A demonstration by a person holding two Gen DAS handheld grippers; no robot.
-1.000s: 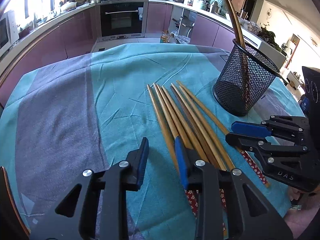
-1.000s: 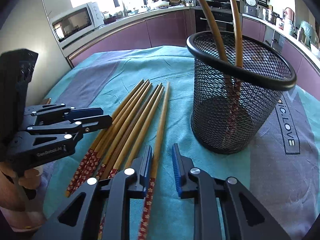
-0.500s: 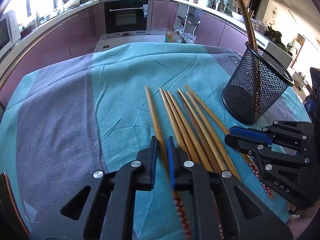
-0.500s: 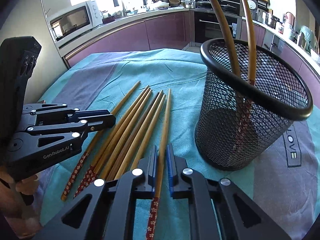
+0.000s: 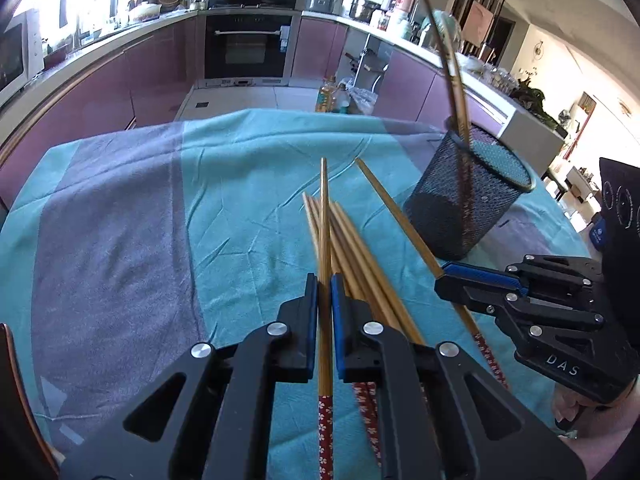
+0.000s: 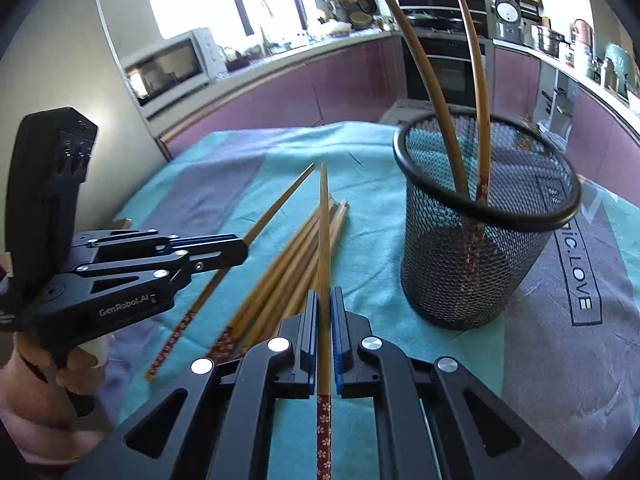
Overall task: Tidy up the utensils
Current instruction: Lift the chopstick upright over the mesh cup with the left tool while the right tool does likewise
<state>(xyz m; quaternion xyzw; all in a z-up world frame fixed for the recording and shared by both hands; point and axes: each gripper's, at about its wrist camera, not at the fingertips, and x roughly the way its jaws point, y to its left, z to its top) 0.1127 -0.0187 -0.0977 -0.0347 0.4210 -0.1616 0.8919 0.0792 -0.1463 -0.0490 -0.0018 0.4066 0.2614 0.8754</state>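
Two grippers, left and right, jaws each clamping one chopstick, mesh holder beside, cloth bare leftward.

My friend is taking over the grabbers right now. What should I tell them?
Left gripper: shut on one chopstick, tip raised off the cloth.
Right gripper: shut on another chopstick, also lifted.
Both jaws have just closed on their sticks.
Mesh cup: upright on the teal tablecloth, to the right of the pile.
Done: two chopsticks already stand in the cup.
Left: drop both held sticks in the cup, then the loose pile of chopsticks lying on the cloth.
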